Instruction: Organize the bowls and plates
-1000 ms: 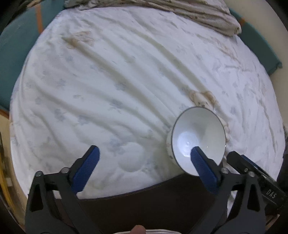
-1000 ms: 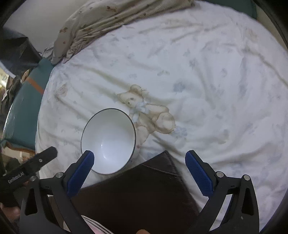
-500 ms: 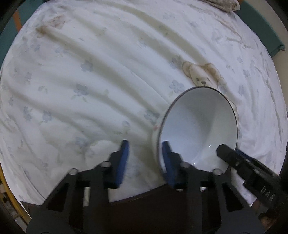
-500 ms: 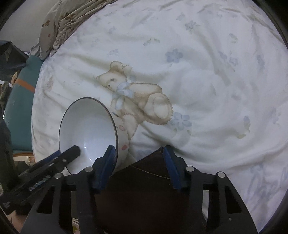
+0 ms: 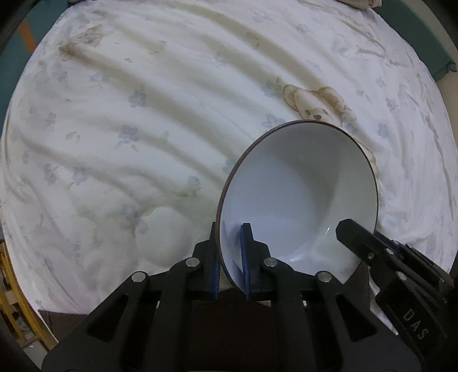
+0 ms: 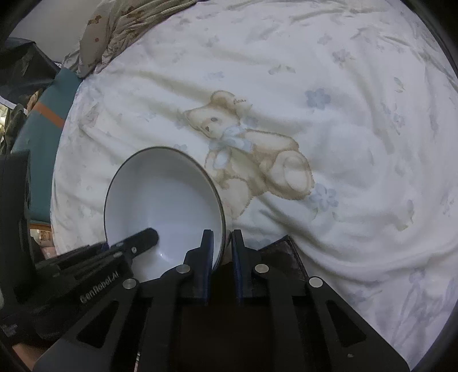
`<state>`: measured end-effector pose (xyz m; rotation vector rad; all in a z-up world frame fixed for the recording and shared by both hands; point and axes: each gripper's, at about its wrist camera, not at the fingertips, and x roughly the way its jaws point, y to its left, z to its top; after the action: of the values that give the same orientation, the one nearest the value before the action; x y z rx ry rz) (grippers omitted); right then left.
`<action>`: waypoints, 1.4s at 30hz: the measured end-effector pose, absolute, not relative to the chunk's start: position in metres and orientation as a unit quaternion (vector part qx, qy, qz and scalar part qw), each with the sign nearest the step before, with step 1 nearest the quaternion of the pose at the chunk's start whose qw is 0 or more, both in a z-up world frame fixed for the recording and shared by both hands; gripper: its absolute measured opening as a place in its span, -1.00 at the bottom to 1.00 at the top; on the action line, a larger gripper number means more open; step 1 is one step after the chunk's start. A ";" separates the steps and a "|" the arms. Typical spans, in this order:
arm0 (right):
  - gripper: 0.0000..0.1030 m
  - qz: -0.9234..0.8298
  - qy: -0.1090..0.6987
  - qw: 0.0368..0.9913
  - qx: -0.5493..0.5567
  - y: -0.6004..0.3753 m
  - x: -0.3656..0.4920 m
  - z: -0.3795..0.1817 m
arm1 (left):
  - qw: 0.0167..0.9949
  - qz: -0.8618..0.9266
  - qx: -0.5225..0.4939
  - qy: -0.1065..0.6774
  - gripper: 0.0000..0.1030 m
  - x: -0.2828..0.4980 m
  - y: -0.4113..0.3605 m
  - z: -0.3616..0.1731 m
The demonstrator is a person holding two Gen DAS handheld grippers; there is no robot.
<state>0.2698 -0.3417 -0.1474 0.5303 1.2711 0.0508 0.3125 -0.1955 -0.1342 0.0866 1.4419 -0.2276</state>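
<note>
A white bowl point(image 5: 300, 200) with a thin dark rim rests on the bedsheet, at the far edge of a dark brown board point(image 6: 282, 253). My left gripper point(image 5: 230, 229) is shut on the bowl's left rim, jaws closing down with one blue pad inside and one outside. In the right wrist view the bowl point(image 6: 163, 200) sits lower left, and my right gripper point(image 6: 221, 234) is shut on its right rim, jaws closing the same way. Each view shows the other gripper: the right gripper point(image 5: 347, 229) reaches in at lower right, the left gripper point(image 6: 147, 236) at lower left.
A wrinkled white sheet point(image 5: 143, 128) with pale blue flowers and a teddy bear print point(image 6: 243, 148) covers the bed. A crumpled patterned blanket point(image 6: 120, 25) lies at the far edge. The teal mattress side point(image 6: 40, 143) drops off at the left.
Both grippers came down to the bowl and went from wide open to shut on opposite sides of its rim. The bowl looks larger and nearer in both views.
</note>
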 end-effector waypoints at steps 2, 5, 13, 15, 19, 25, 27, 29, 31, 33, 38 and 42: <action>-0.76 0.028 0.583 0.774 0.244 -0.340 0.269 -0.142 | 0.749 -0.101 0.042 0.653 -0.80 0.306 -0.193 -0.125; -0.77 0.035 0.579 0.779 0.239 -0.337 0.266 -0.133 | 0.757 -0.098 0.048 0.644 -0.79 0.298 -0.190 -0.110; -0.81 0.062 0.552 0.800 0.226 -0.318 0.254 -0.090 | 0.784 -0.090 0.037 0.613 -0.79 0.274 -0.168 -0.057; -0.81 0.067 0.546 0.804 0.224 -0.314 0.249 -0.079 | 0.789 -0.090 0.037 0.606 -0.79 0.268 -0.164 -0.043; -0.81 0.076 0.539 0.810 0.218 -0.304 0.233 -0.057 | 0.801 -0.091 0.029 0.591 -0.79 0.252 -0.148 -0.020; -0.80 0.092 0.525 0.823 0.195 -0.287 0.205 -0.023 | 0.816 -0.094 0.024 0.570 -0.78 0.215 -0.130 0.015; -0.80 0.099 0.516 0.830 0.188 -0.282 0.192 -0.013 | 0.818 -0.099 0.016 0.566 -0.78 0.201 -0.122 0.022; -0.80 0.108 0.510 0.835 0.177 -0.276 0.179 -0.006 | 0.821 -0.099 0.016 0.562 -0.77 0.186 -0.115 0.028; -0.80 0.118 0.506 0.837 0.173 -0.271 0.164 0.001 | 0.823 -0.098 0.015 0.559 -0.77 0.168 -0.108 0.031; -0.80 0.128 0.503 0.839 0.164 -0.265 0.151 0.007 | 0.823 -0.098 0.010 0.560 -0.77 0.155 -0.101 0.033; -0.80 0.144 0.496 0.844 0.145 -0.250 0.119 0.015 | 0.822 -0.106 0.003 0.559 -0.75 0.120 -0.086 0.035; -0.80 0.151 0.496 0.844 0.136 -0.242 0.094 0.014 | 0.823 -0.115 -0.006 0.557 -0.75 0.098 -0.075 0.033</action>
<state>0.0943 -0.2422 0.0141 0.2864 1.0472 0.3192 0.0978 -0.0753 0.0325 -0.0130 1.1845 -0.2437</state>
